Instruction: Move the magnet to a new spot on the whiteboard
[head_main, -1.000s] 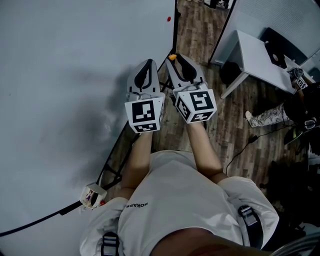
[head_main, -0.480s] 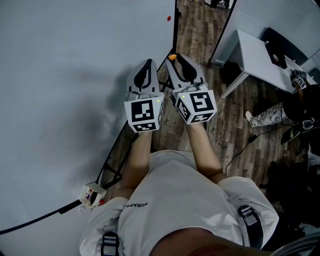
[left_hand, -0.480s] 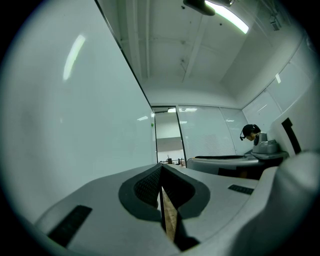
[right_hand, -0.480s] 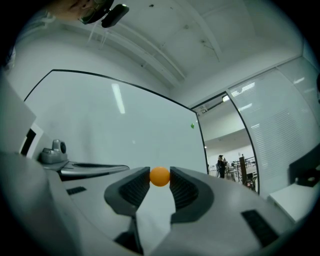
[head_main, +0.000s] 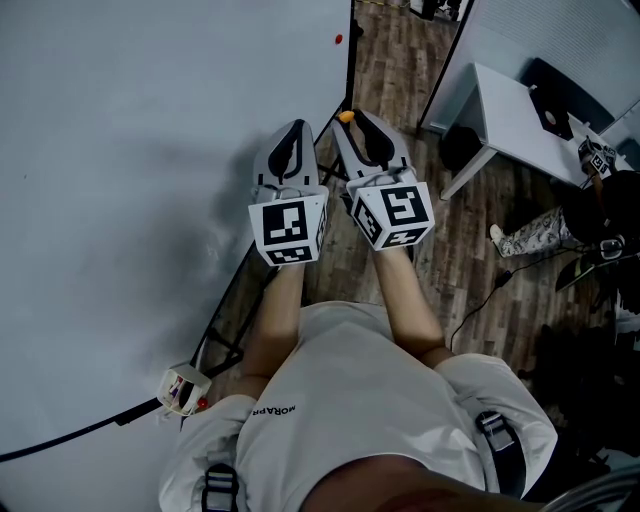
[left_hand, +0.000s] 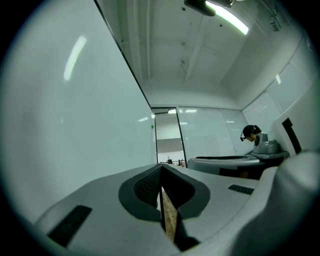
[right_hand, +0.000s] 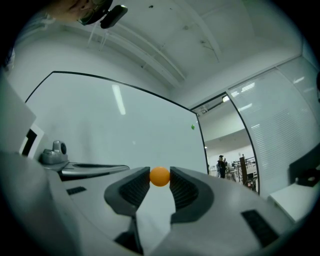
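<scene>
**Magnet in the right gripper, close to the whiteboard's framed edge**

The magnet (right_hand: 160, 176) is a small orange ball. It sits between the tips of the right gripper (right_hand: 160, 179), with the ribbed pads pinching it from either side and the jaws part-way spread to its width. The left gripper (left_hand: 161, 175) hangs alongside with its jaws pressed together and nothing between them.

In the head view the magnet (head_main: 345, 116) lies just beside the black-framed edge of the whiteboard (head_main: 150, 150). The right gripper view shows it in front of the board face (right_hand: 115, 130), low down and towards the right-hand edge. No view settles whether it touches the board.

**Handling, as judged.** The magnet looks light, hard and smooth. Being round, it gives the pads only a narrow contact line, so it may roll or squirt out if the grip is off centre. The present hold across its middle appears the sound one. Near the board it is likely to pull towards the surface.

A small red spot (head_main: 338, 38), possibly another magnet, sits further along the same edge.

**Containers.** None seen.
</scene>
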